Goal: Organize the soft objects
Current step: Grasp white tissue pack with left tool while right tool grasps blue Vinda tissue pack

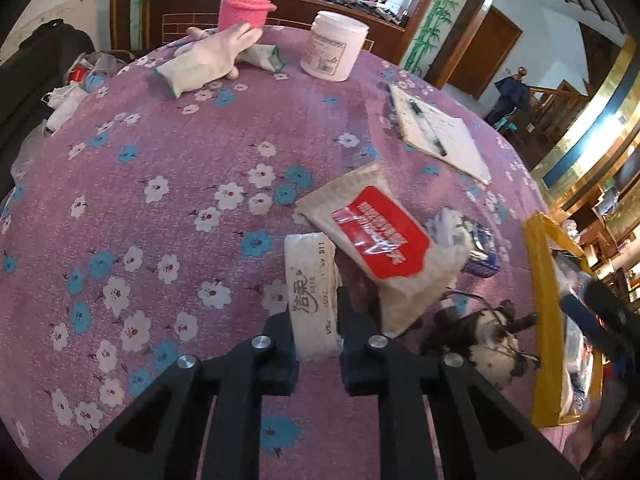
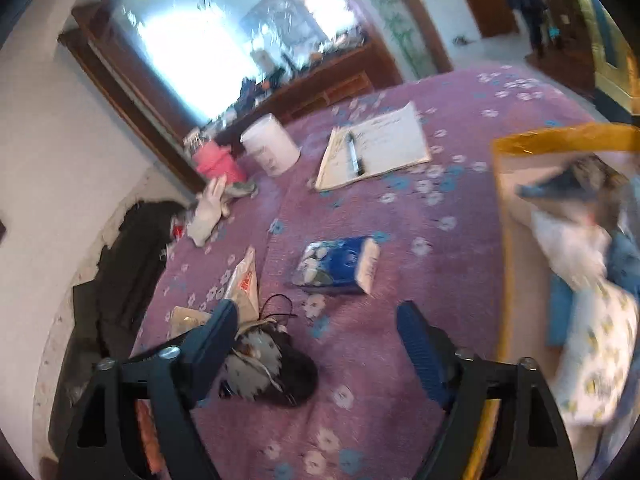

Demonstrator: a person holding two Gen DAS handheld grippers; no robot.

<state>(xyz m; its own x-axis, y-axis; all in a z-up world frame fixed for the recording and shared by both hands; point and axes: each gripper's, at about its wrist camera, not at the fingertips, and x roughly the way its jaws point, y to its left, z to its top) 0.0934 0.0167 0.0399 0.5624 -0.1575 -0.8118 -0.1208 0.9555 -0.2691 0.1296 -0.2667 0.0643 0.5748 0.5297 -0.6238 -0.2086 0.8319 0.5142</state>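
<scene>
On the purple floral tablecloth (image 1: 160, 152), a white tissue pack (image 1: 310, 296) is pinched by the left gripper (image 1: 314, 320) beside a red-labelled pack (image 1: 380, 236), while the right gripper (image 2: 316, 320) is held spread and empty near the yellow-rimmed box (image 2: 560, 136).

Wood-framed mirror (image 2: 224, 40), white walls, purple floral tablecloth (image 1: 168, 152).

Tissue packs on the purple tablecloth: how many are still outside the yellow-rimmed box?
3: a white pack clamped in the left gripper, a red-labelled pack beside it, a blue pack nearer the box. Others may be hidden.
</scene>
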